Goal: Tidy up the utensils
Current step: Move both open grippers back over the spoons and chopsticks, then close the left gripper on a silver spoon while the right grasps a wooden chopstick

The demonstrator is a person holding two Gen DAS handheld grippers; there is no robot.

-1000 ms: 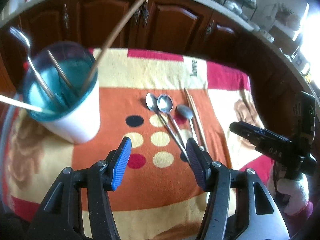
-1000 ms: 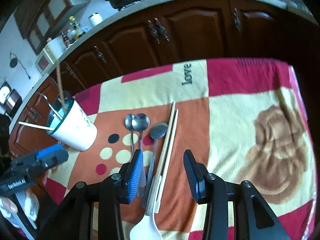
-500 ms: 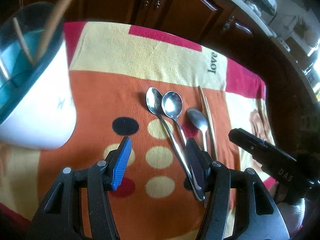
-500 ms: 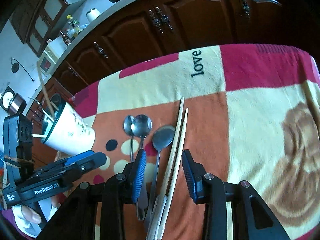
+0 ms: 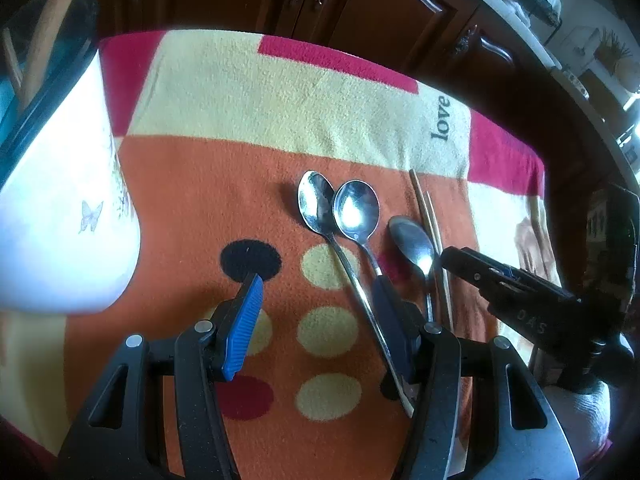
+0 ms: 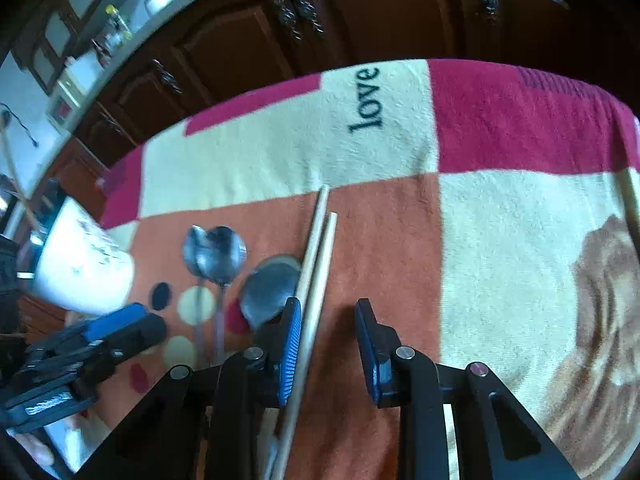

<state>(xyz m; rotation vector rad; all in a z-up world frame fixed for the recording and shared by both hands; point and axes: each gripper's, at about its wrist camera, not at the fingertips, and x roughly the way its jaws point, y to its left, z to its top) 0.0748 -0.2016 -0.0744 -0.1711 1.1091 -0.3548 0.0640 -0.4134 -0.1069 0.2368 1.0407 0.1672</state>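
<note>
The cup (image 5: 68,216) is cut off at the desk's left edge. Three spoons (image 5: 356,210) and two chopsticks (image 6: 316,256) lie mid-desk on the blanket (image 6: 500,216). The left tool (image 5: 320,308) hangs wide over the spoon handles. The right tool (image 6: 328,332), narrowing, straddles the chopsticks without gripping them.

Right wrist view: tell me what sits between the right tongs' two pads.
The pair of wooden chopsticks runs between the right tongs, close to the left pad; bare orange blanket fills the rest.
</note>
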